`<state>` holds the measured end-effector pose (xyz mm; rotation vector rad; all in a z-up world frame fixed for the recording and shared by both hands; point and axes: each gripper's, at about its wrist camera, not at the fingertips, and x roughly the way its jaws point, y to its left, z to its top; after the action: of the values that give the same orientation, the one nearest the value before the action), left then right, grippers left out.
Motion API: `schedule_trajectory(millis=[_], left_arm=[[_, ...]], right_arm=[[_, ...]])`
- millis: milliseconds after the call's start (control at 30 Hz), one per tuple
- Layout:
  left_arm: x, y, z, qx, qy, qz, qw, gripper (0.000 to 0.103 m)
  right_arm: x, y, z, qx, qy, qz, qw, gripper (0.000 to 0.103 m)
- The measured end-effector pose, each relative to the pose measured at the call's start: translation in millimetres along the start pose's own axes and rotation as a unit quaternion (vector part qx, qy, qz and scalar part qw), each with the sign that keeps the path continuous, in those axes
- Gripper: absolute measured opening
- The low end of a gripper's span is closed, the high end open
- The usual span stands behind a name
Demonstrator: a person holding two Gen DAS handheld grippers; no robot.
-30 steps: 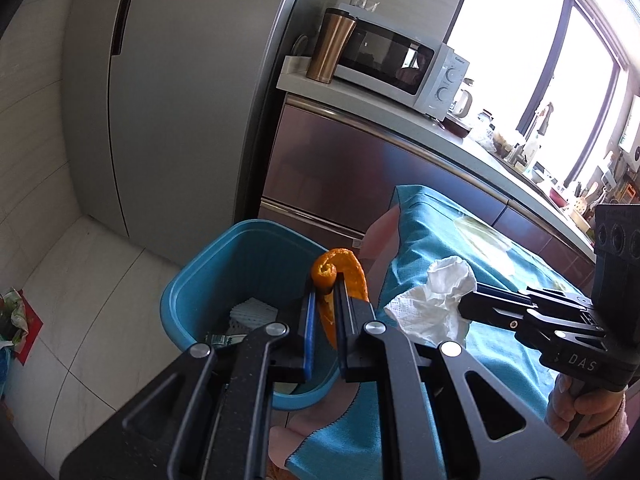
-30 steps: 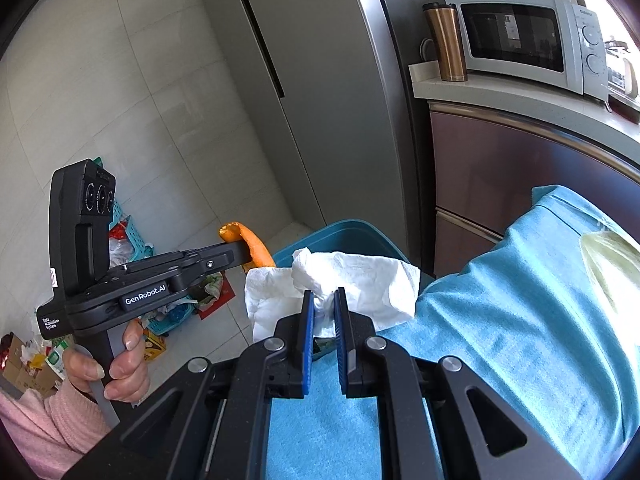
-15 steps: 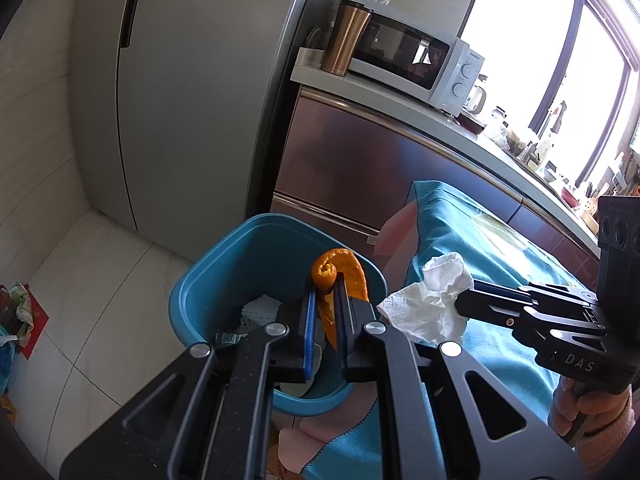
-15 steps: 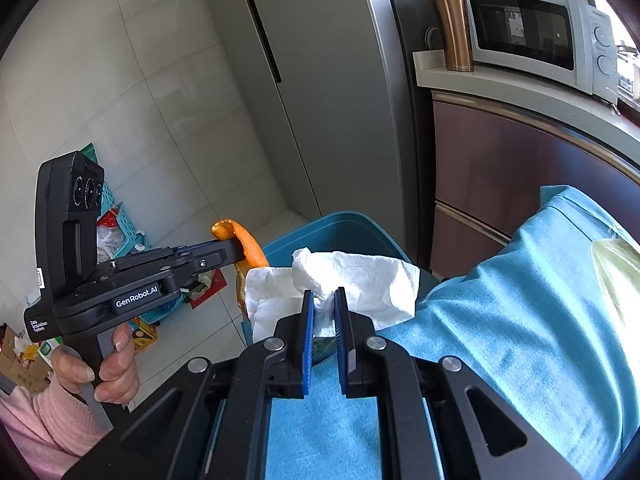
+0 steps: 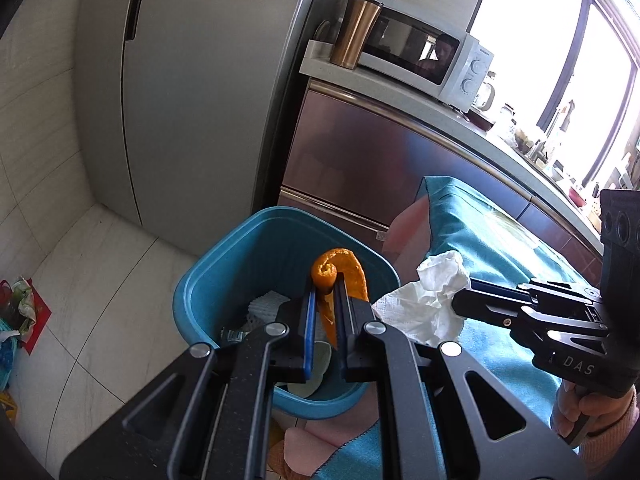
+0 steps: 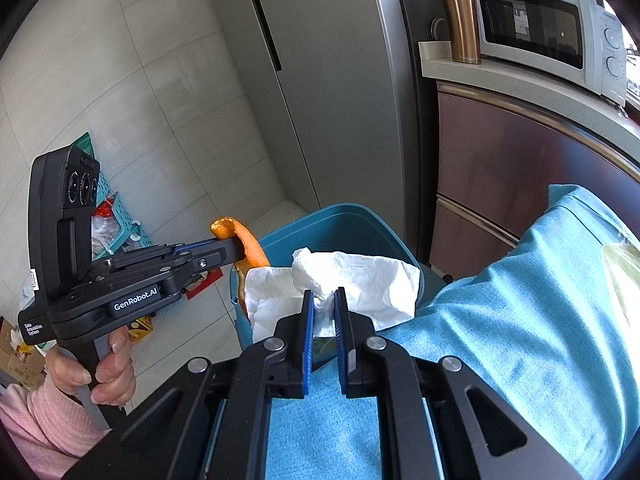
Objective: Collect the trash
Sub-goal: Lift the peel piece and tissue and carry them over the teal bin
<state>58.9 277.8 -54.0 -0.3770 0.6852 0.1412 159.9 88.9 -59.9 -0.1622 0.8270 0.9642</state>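
Bin (image 5: 216, 280) as the landmark: one blue bin stands on the tiled floor at the corner of a table draped in a blue cloth (image 6: 520, 320), with one grey fridge (image 5: 192, 80) behind it and a counter beside that bearing one microwave (image 6: 540, 28) and one copper mug (image 6: 460, 20). Two pieces of trash hang above it — an orange peel (image 5: 340, 272) over its mouth, clamped in the left gripper (image 5: 323, 300), and a crumpled white tissue (image 6: 360, 280) over its near rim, pinched in the right gripper (image 6: 323, 304). Scraps already lie inside. Across the floor, a green basket (image 6: 116, 216) holds clutter.
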Motion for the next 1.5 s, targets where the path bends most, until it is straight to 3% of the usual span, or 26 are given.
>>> schedule_trajectory(millis=[1500], left_arm=[[28.2, 11.0, -6.8, -0.016, 0.022, 0.023, 0.9994, 0.009]], right_arm=[[43.4, 15.7, 8.9, -0.026, 0.052, -0.032, 0.998, 0.009]])
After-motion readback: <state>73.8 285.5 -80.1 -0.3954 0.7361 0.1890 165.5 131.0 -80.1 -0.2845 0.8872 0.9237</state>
